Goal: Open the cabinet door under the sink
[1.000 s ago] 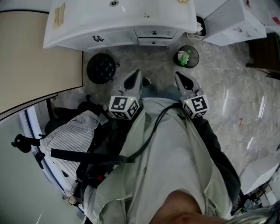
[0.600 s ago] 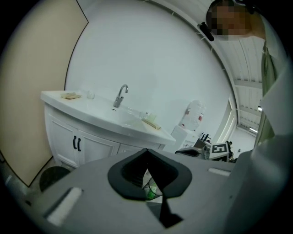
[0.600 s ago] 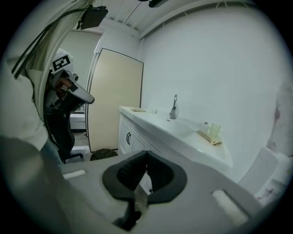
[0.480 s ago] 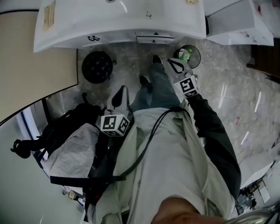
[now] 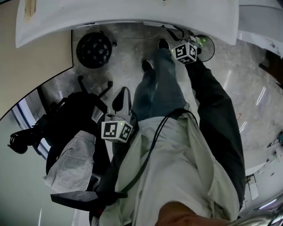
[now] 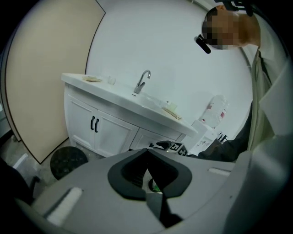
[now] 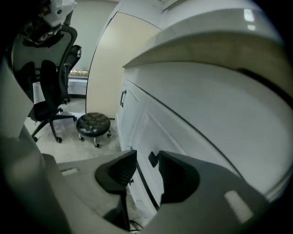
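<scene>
white cabinet door (image 7: 139, 121) under the counter (image 7: 206, 39) sat closed. its small dark handle (image 7: 153, 158) showed in the gap of the right hand-held gripper (image 7: 146, 156), whose jaws had just been opening and stood released, not pressing on it. left hand-held gripper (image 6: 147, 151) was clenched on nothing, well back from the cabinet.

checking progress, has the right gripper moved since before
Yes, the right gripper went from the torso to the sink counter edge; tongs just opened, cabinet handle showing between them.
</scene>
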Action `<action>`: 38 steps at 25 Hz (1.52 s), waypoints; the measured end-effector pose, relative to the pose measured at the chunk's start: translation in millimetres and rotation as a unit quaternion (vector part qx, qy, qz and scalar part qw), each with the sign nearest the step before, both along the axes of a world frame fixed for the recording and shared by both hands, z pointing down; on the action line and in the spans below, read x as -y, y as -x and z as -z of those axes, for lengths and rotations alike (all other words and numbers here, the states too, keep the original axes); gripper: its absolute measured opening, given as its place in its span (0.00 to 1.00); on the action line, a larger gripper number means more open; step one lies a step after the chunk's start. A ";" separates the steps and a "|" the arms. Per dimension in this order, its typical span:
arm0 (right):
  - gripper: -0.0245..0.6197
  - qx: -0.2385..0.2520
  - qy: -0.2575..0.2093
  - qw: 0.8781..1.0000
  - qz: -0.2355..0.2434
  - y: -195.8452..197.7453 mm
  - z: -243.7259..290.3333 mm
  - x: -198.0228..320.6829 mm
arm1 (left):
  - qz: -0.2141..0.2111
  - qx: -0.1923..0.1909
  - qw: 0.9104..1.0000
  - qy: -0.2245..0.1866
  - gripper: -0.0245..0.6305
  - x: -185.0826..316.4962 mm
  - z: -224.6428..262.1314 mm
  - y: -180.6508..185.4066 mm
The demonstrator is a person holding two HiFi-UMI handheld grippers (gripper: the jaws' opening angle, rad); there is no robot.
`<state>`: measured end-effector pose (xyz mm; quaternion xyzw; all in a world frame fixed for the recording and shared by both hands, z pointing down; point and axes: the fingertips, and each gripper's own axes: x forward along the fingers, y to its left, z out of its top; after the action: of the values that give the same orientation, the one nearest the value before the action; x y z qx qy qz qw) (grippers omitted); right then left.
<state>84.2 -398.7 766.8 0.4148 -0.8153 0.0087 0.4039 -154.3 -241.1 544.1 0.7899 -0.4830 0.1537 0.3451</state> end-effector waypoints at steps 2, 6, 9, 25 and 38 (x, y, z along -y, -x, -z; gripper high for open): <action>0.26 -0.021 0.013 1.000 0.005 -2.5 -20.2 9.6 | 0.006 0.000 1.000 0.013 0.05 -4.9 -7.0 1.0; 0.25 -0.034 0.015 0.999 0.002 -4.4 -35.9 27.0 | 0.015 -0.001 1.000 0.027 0.05 -7.1 -18.0 5.3; 0.19 -0.017 0.013 0.999 -0.029 -5.9 -35.8 37.2 | 0.022 -0.002 0.999 0.032 0.05 -7.4 -24.6 7.6; 0.12 -0.011 0.028 0.998 -0.054 31.1 -32.7 -71.7 | 0.002 -0.019 1.000 0.024 0.05 -15.5 -17.6 1.8; 0.13 0.002 0.059 0.993 -0.100 63.3 -35.2 -160.8 | -0.066 -0.028 0.997 0.018 0.05 -27.4 -22.2 -10.1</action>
<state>20.9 -237.8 802.0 0.4693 -0.7688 0.0984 0.4231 -144.1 -213.7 566.3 0.8177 -0.4169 0.1626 0.3622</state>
